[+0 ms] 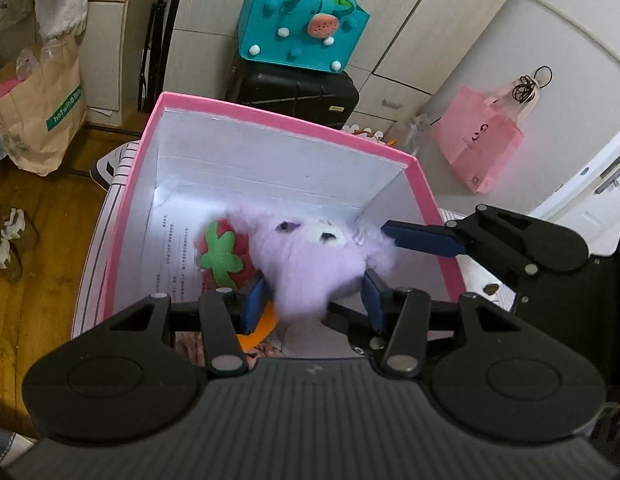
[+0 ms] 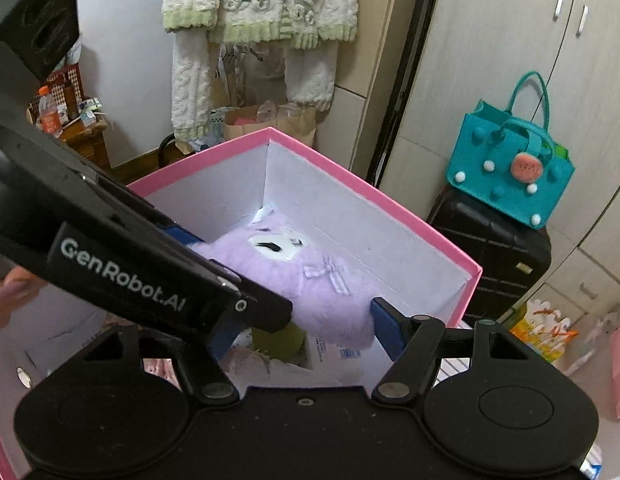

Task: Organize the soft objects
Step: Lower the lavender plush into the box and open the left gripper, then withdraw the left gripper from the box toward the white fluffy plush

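Indoors, pink box (image 1: 426, 196) near cupboards (image 1: 406, 20)

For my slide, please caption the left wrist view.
Left gripper holding a purple plush toy over the pink box.

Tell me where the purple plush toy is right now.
The purple plush toy hangs over the open pink box, between both claws; in the left wrist view a red strawberry plush sits just to its left inside the box.

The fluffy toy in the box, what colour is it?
Pale purple, with a white face patch. The fluffy toy shows best in the right wrist view.
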The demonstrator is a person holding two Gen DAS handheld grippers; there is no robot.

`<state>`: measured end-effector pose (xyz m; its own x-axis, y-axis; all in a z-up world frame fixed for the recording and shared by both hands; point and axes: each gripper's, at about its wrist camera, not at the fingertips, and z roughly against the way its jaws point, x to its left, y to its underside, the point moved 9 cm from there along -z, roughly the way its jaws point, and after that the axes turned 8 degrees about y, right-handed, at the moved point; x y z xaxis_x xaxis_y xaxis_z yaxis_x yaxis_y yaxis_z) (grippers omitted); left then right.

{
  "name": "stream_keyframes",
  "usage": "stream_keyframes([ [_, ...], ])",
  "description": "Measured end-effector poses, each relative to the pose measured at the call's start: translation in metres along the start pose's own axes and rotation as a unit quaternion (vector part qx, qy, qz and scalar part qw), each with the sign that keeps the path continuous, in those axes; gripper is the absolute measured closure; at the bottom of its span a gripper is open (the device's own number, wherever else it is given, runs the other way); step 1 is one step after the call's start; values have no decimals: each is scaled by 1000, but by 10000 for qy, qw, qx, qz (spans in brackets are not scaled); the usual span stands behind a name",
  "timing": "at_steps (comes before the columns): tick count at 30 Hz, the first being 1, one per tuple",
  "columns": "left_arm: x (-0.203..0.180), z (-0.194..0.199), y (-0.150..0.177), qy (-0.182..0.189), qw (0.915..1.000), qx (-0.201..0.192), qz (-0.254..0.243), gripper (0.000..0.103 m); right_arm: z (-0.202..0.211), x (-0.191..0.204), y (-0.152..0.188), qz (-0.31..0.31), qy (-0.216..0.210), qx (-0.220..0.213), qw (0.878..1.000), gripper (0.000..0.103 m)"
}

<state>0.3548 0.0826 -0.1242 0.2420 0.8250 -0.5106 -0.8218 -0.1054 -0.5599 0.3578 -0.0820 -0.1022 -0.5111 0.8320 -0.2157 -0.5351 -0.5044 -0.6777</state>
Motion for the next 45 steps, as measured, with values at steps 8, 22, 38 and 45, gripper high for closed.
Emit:
stream_keyframes([
  [8, -17, 25, 5, -377, 9966, -255, -691, 51, 9, -8, 9, -128, 148, 145, 9997, 29],
  [22, -45, 89, 38, -539, 9928, -148, -1057, 44, 92, -8, 36, -866, -657, -124, 9940, 30],
  [38, -97, 151, 87, -622, 9826, 333, -1720, 38, 177, 14, 65, -854, -975, -267, 9912, 30],
  [45, -120, 165, 121, -705, 9713, 426, -2233, 35, 203, 16, 86, -832, -928, -199, 9920, 29],
])
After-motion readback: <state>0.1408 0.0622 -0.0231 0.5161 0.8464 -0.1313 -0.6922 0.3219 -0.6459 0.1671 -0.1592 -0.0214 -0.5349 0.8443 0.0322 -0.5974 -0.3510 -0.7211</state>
